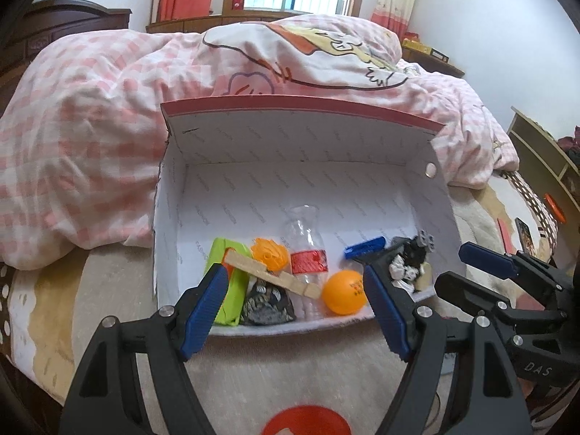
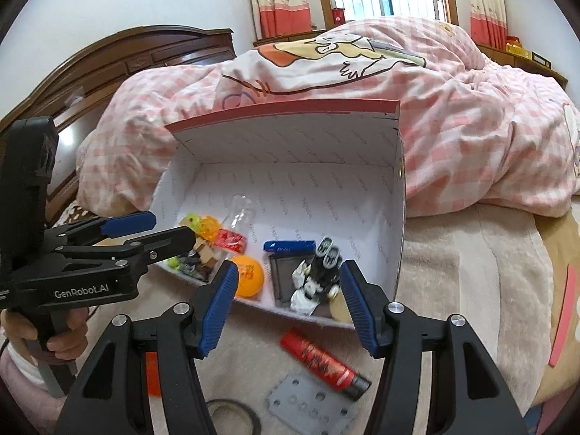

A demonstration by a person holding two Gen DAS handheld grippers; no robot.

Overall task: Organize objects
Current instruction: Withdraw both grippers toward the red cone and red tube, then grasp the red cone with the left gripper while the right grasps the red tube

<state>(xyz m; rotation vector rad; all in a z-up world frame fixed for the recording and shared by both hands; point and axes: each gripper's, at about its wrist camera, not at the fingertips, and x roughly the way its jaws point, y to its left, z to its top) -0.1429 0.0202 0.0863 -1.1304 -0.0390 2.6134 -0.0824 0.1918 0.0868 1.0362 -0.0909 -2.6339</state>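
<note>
Hovering side by side over the near edge of an open white shoe box [image 2: 362, 188] on the bed [image 2: 471, 264], both grippers hold nothing. The left gripper [image 1: 295, 308] has its fingers spread wide, framing the left half of the box, and the right gripper [image 2: 288, 301] has its fingers spread too, framing the right half.

Most of the clutter already lies inside the box: an orange ping-pong ball [image 1: 344, 291], a clear plastic bottle [image 1: 306, 250] with a red label, a wooden clothespin [image 1: 272, 277], a green item [image 1: 226, 279], a blue razor [image 2: 288, 245] and a black-and-white toy [image 2: 319, 272]. Outside it, in front of the box on the blanket, remain a red tube [image 2: 320, 360], a grey perforated plate [image 2: 308, 407], a dark ring [image 2: 232, 417] and an orange piece [image 2: 152, 369].

The risks lie in what is left. The red tube is round and rests on soft bedding, so an off-centre pinch could roll or squirt it away. The flat plate sits flush in the pile and the fingers may slide over it or snag the blanket instead. Reaching low past the box's near wall could shove or tip the light cardboard, spilling the ball. The two grippers are close and could collide.
</note>
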